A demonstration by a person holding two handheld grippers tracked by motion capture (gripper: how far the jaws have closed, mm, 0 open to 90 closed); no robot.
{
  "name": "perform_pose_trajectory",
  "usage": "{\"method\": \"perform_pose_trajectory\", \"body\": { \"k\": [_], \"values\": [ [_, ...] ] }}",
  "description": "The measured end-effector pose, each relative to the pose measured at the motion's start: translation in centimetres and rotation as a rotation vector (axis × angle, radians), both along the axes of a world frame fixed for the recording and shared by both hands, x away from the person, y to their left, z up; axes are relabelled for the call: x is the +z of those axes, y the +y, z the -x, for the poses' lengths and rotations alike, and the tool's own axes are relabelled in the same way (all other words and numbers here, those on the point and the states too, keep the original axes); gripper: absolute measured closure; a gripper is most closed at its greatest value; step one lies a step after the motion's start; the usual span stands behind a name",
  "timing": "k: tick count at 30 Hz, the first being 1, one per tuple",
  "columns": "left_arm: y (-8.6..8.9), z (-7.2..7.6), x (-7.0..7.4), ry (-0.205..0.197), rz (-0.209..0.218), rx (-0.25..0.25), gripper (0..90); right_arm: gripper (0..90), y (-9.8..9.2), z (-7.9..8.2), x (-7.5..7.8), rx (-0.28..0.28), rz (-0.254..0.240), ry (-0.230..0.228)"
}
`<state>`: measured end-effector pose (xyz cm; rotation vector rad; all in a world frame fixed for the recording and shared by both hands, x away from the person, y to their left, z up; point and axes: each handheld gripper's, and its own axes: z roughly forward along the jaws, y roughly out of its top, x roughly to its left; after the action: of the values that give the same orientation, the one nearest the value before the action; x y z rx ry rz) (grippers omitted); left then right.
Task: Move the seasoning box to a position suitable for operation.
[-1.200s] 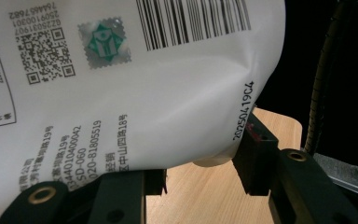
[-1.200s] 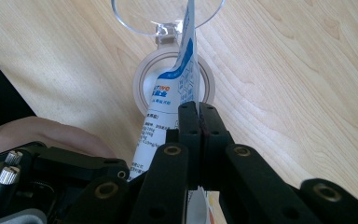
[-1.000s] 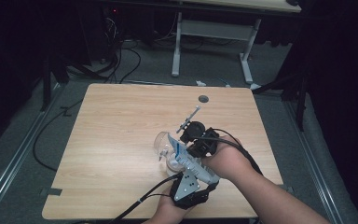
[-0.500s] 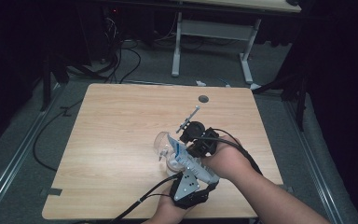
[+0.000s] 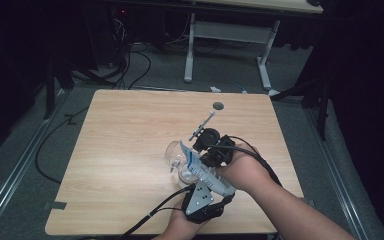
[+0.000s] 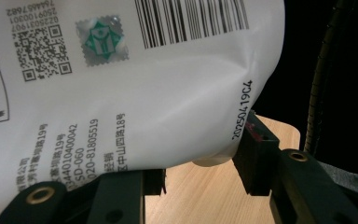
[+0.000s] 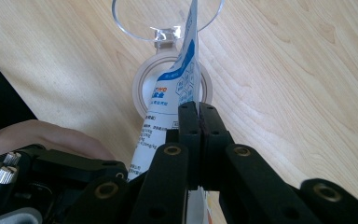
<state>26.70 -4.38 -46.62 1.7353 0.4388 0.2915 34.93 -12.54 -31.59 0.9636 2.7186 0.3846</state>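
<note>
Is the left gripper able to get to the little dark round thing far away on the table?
Probably not right now. The left gripper has the white pouch between its jaws, over the clear jar. The dark disc lies apart near the table's far edge.

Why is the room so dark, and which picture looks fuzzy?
High view: light falls on the wooden table while the floor around stays dim, and the white pouch looks soft. Left gripper view: the pouch's print is sharp, background black. Right gripper view: glare glints on the clear container's rim.
</note>
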Motion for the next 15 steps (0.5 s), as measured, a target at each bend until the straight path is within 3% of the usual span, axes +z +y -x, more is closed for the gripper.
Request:
{"method": "perform_pose_trajectory", "body": {
  "k": [15],
  "values": [
    [-0.01, 0.05, 0.35, -0.011, 0.007, 0.004, 58.1, 89.9, 0.27, -0.02, 0.28, 0.004, -0.005, -0.004]
  ]
}}
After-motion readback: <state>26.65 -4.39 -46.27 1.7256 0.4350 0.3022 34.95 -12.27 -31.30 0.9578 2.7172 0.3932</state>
